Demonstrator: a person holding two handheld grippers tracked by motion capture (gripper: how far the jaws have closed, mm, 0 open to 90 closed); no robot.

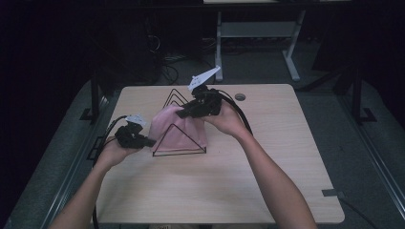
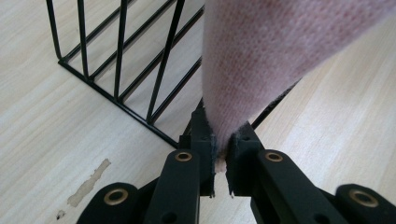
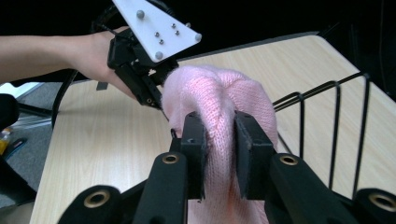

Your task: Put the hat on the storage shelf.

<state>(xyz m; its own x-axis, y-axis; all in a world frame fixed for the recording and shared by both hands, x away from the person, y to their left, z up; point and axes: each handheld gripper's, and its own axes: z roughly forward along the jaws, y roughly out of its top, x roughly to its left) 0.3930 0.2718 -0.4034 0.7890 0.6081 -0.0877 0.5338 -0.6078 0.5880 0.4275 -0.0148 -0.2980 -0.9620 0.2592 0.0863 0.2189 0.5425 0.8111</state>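
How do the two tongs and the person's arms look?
Both the left tongs and the right tongs are black with brass-coloured rivets. Each carries a pale three-cornered plate with small screws and trails a black cable. The forearms are bare, with no sleeves visible.

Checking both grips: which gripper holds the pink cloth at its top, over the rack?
The right gripper: it pinches the pink cloth atop the black wire rack; the left gripper clamps its lower edge.

Dim, dark-edged high view; brighter gripper views, near foreground soft
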